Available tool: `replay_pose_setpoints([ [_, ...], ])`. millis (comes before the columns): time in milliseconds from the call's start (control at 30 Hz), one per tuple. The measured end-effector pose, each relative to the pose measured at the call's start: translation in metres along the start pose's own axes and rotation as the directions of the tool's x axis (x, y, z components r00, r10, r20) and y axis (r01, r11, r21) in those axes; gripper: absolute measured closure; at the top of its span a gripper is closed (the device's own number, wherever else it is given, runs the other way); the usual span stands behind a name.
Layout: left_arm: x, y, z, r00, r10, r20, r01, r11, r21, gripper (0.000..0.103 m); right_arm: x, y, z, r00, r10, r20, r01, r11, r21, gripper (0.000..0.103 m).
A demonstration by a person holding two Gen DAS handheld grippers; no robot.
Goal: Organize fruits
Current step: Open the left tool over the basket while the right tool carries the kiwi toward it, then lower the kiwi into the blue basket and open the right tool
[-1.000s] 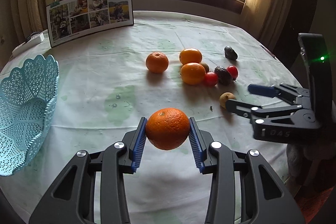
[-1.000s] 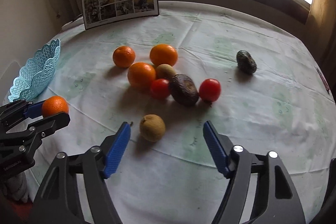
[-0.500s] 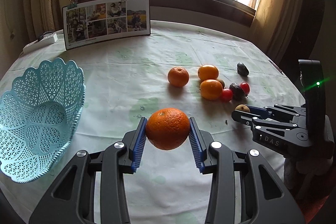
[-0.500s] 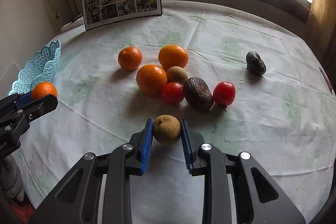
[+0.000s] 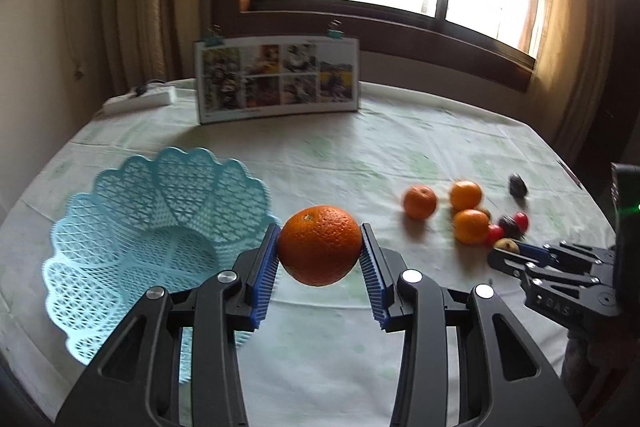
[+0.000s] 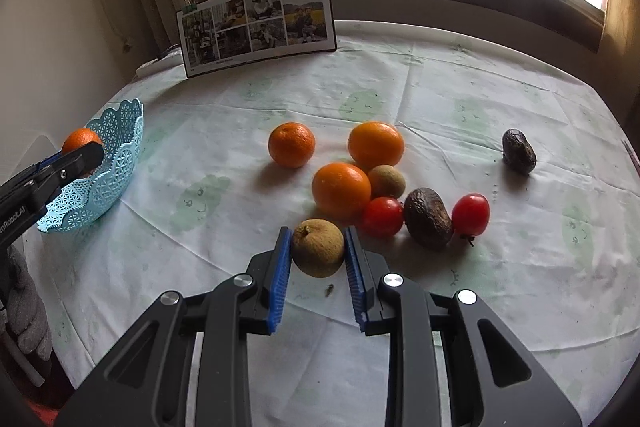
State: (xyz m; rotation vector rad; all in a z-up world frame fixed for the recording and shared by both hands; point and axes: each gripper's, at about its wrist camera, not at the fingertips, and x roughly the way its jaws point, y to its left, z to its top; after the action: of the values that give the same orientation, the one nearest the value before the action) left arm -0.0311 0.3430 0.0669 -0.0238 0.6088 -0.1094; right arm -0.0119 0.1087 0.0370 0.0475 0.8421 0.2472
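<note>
Table [image 6: 500,307]: blue lattice basket [image 5: 132,227] at left. Left gripper [image 5: 320,263], jaws clamped on orange [image 5: 319,245], held off the table beside basket's right rim. Right gripper [image 6: 318,267], jaws closed around kiwi [image 6: 318,247], near the fruit cluster.

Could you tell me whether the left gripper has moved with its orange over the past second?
Yes. The left gripper has carried the orange away from the fruit pile toward the blue basket, now beside its rim.
</note>
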Motion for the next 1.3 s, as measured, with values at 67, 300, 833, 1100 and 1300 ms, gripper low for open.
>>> replay_pose_setpoints([
  [67,-0.001,0.011,0.002,0.999,0.043,0.015,-0.043,0.999,-0.016,0.062,0.001,0.006,0.003,1.0,0.013,0.005,-0.013,1.0,-0.003,0.076],
  [300,0.004,0.046,-0.002,0.981,0.19,0.021,-0.189,0.98,-0.057,0.062,0.004,0.032,0.017,0.998,0.06,0.027,-0.06,0.998,-0.031,0.076],
  [833,-0.007,0.092,-0.014,0.951,0.307,0.042,-0.298,0.943,-0.146,0.028,0.002,0.104,0.04,0.981,0.186,0.055,-0.177,0.974,-0.141,0.076],
  [1100,-0.019,0.112,-0.022,0.929,0.367,0.049,-0.351,0.915,-0.198,0.014,0.009,0.145,0.052,0.961,0.275,0.036,-0.263,0.944,-0.2,0.076],
  [1300,-0.033,0.119,-0.026,0.893,0.443,0.08,-0.417,0.881,-0.221,0.003,0.02,0.173,0.056,0.946,0.325,0.013,-0.314,0.923,-0.222,0.075],
])
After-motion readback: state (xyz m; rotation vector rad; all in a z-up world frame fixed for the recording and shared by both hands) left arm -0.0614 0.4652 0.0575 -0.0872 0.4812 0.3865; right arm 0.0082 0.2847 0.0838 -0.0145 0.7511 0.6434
